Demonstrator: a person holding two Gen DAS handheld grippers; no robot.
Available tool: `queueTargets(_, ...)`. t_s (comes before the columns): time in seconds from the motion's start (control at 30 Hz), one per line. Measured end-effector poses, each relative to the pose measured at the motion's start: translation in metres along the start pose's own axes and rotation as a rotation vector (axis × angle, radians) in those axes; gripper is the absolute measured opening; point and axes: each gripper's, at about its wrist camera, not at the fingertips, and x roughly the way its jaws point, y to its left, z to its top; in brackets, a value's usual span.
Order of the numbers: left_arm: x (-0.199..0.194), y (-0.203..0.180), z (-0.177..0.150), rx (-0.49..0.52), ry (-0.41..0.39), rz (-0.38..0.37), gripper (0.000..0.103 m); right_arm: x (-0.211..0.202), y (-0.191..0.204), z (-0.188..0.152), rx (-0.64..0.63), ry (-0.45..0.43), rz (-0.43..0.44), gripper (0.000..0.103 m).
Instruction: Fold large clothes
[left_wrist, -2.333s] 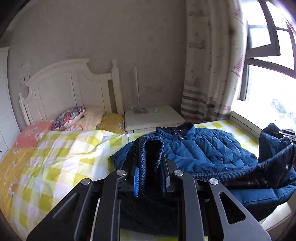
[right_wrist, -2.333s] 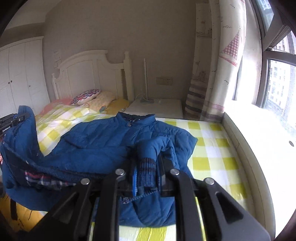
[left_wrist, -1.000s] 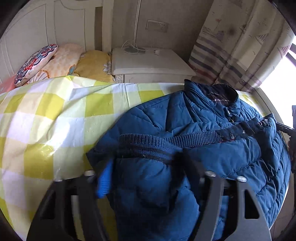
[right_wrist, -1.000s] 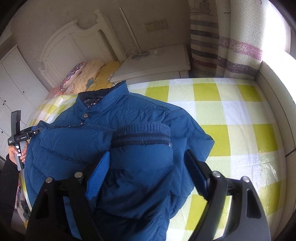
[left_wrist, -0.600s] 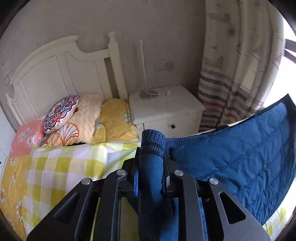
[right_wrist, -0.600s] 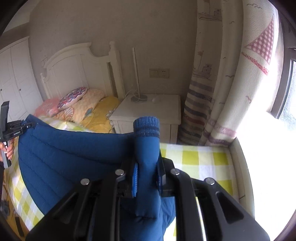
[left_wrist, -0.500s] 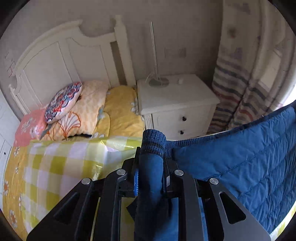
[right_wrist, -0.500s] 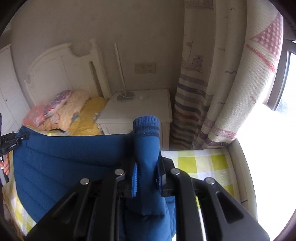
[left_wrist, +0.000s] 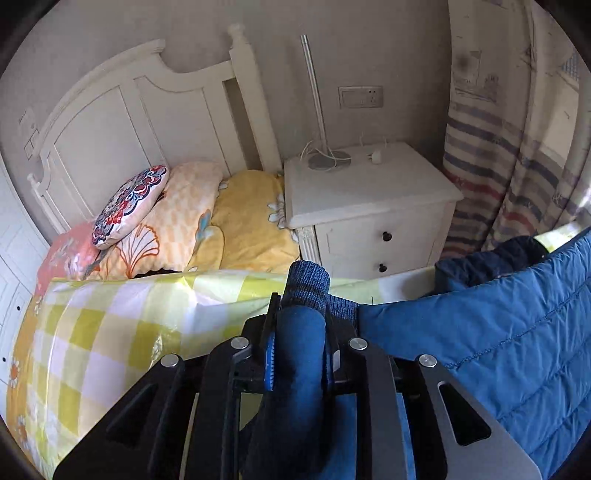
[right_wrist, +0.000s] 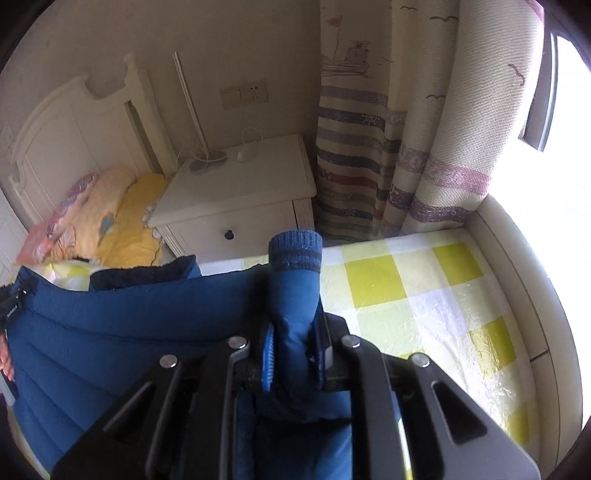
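A blue quilted jacket (left_wrist: 517, 350) hangs stretched between both grippers above the bed with the yellow checked cover (left_wrist: 103, 332). My left gripper (left_wrist: 301, 325) is shut on one bunched edge of it, and a ribbed knit cuff (left_wrist: 308, 282) sticks out past the fingertips. In the right wrist view my right gripper (right_wrist: 295, 314) is shut on the other bunched edge, with its knit cuff (right_wrist: 295, 251) poking out in front. The jacket's body (right_wrist: 110, 332) spreads to the left, and its dark collar (right_wrist: 147, 273) shows over the top edge.
A white nightstand (left_wrist: 369, 199) with a lamp base and cables stands beyond the bed, beside a white headboard (left_wrist: 129, 122) and several pillows (left_wrist: 177, 221). Striped curtains (right_wrist: 388, 155) hang on the right, with a pale window ledge (right_wrist: 517, 266) along the bed.
Both grippers closed on the jacket, which lay flat on the bed, and lifted it. It now hangs stretched between them. Both views have tilted down toward the nightstand and bed.
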Motion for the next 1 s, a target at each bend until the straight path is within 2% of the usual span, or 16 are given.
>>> queueTargets(0.07, 0.031, -0.011, -0.007, 0.034, 0.076, 0.023, 0.020, 0.031, 0.004, -0.015, -0.037, 0.079, -0.065, 0.018)
queueTargets(0.1, 0.055, -0.018, -0.020, 0.057, 0.147, 0.037, 0.022, 0.048, 0.008, -0.028, -0.055, 0.103, -0.090, 0.025)
queueTargets(0.13, 0.074, -0.024, -0.034, 0.061, 0.188, 0.069, 0.022, 0.050, 0.011, -0.035, -0.063, 0.070, -0.103, 0.027)
queueTargets(0.17, 0.074, -0.026, -0.036, 0.062, 0.163, 0.102, 0.022, 0.047, 0.014, -0.035, -0.082, 0.057, -0.135, 0.028)
queueTargets(0.23, 0.069, -0.036, -0.034, 0.126, 0.153, 0.163, 0.022, 0.043, 0.019, -0.033, -0.116, 0.059, -0.177, 0.043)
queueTargets(0.3, 0.056, -0.043, -0.032, 0.204, 0.124, 0.191, 0.028, 0.027, 0.016, -0.027, -0.109, 0.046, -0.185, 0.054)
queueTargets(0.33, 0.041, -0.044, -0.028, 0.216, 0.079, 0.199, 0.031, 0.012, 0.017, -0.024, -0.103, 0.007, -0.169, 0.057)
queueTargets(0.37, 0.024, -0.044, -0.023, 0.208, 0.030, 0.195, 0.043, -0.003, 0.021, -0.021, -0.110, -0.042, -0.154, 0.060)
queueTargets(0.4, 0.004, -0.044, -0.018, 0.181, -0.030, 0.173, 0.075, -0.019, 0.032, -0.017, -0.135, -0.088, -0.142, 0.066)
queueTargets(0.43, -0.013, -0.047, -0.012, 0.153, -0.080, 0.142, 0.093, -0.031, 0.045, -0.015, -0.167, -0.115, -0.123, 0.069)
queueTargets(0.47, -0.029, -0.053, -0.007, 0.129, -0.132, 0.100, 0.099, -0.037, 0.063, -0.013, -0.209, -0.123, -0.088, 0.070)
queueTargets(0.53, -0.034, -0.077, 0.002, 0.150, -0.106, 0.056, 0.099, -0.035, 0.107, -0.012, -0.320, -0.106, -0.022, 0.071)
queueTargets(0.6, -0.023, -0.104, 0.007, 0.182, -0.057, 0.048, 0.099, -0.015, 0.150, -0.017, -0.437, -0.066, -0.018, 0.071)
queueTargets(0.7, 0.018, -0.126, -0.004, 0.179, 0.053, 0.040, 0.099, 0.036, 0.181, -0.035, -0.499, 0.063, -0.029, 0.070)
queueTargets(0.77, 0.046, -0.131, -0.021, 0.187, 0.114, 0.044, 0.099, 0.054, 0.182, -0.043, -0.489, 0.081, -0.034, 0.073)
queueTargets(1.0, 0.053, -0.125, -0.028, 0.127, 0.072, 0.014, 0.099, 0.063, 0.167, -0.044, -0.418, 0.082, 0.006, 0.082)
